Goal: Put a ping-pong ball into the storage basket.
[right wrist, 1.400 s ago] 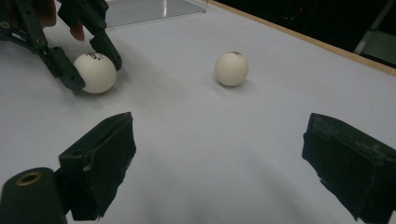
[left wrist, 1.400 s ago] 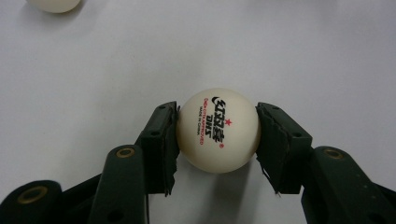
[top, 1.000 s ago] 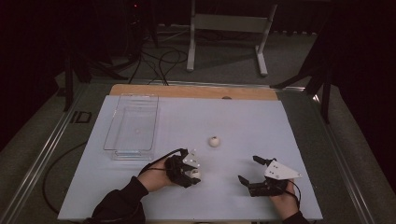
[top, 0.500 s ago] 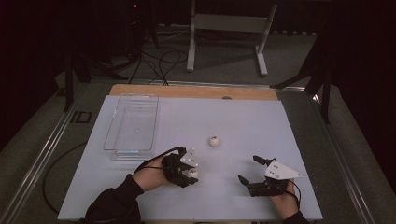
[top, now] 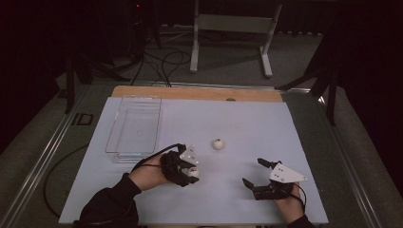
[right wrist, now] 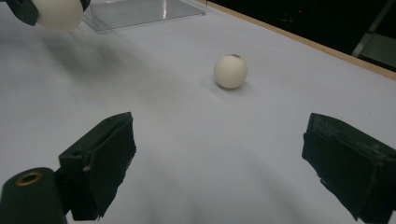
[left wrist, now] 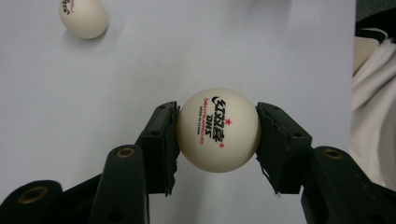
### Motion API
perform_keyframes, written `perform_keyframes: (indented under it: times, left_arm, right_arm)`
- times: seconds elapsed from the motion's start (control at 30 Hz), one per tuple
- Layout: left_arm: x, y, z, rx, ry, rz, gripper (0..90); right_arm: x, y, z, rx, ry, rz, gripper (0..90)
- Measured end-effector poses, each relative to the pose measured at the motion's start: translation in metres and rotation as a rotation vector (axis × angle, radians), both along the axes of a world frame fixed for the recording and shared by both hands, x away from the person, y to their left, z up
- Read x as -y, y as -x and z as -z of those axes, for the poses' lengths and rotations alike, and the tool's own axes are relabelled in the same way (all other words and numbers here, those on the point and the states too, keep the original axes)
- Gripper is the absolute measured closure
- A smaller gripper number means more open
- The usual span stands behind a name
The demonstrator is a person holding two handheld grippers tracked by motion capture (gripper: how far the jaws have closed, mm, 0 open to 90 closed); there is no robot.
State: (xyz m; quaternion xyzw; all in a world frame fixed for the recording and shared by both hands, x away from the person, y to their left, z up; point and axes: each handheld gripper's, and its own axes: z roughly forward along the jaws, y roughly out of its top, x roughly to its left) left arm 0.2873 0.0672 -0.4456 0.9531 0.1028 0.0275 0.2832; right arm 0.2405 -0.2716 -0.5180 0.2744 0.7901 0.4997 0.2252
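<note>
— White plastic, that's what the left gripper (left wrist: 217,133) has: a ping-pong ball (left wrist: 217,129) pinched square between its two black jaws, one pad on each side, red and black print facing the camera. From above you can see the same ball (top: 193,173) at the tip of that gripper (top: 183,167), just off the near corner of the clear tray (top: 134,127).

— So it's been picked. Is it in the tray yet?

— No. The tray looks bare inside, as far as I can tell through the clear plastic. I'd judge the job is to move the balls into it, and the first one is gripped but not yet carried over. It sits low, close to the counter (top: 266,128); whether it has left the surface I can't say.

— And the other gripper?

— The right gripper (top: 260,179) is well away from the tray, on the far side of the left one, jaws spread wide with nothing between them. In its own view those jaws (right wrist: 219,168) frame a second ball (right wrist: 230,71) lying free on the counter.

— Where's that second ball from the tray?

— Out past the tray's near right corner, apart from it, resting on the pale sheet (top: 218,143). It's untouched.

— So what's left?

— By my reading, nearly everything: bring the held ball over the tray's wall, release it, then fetch the loose one. One grasp done, no ball delivered.
</note>
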Motion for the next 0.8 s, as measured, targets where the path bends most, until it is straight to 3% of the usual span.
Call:
perform_keyframes:
  times: [0.4,0.8]
  left_arm:
    - [-0.005,-0.004,-0.016,-0.008,0.011,-0.001,52.2]
    - [-0.013,-0.014,-0.035,0.003,0.026,-0.038,52.2]
  right_arm:
    - [0.000,0.000,0.000,-0.002,-0.001,0.001,9.3]
    - [0.000,0.000,0.000,0.001,-0.003,0.001,9.3]
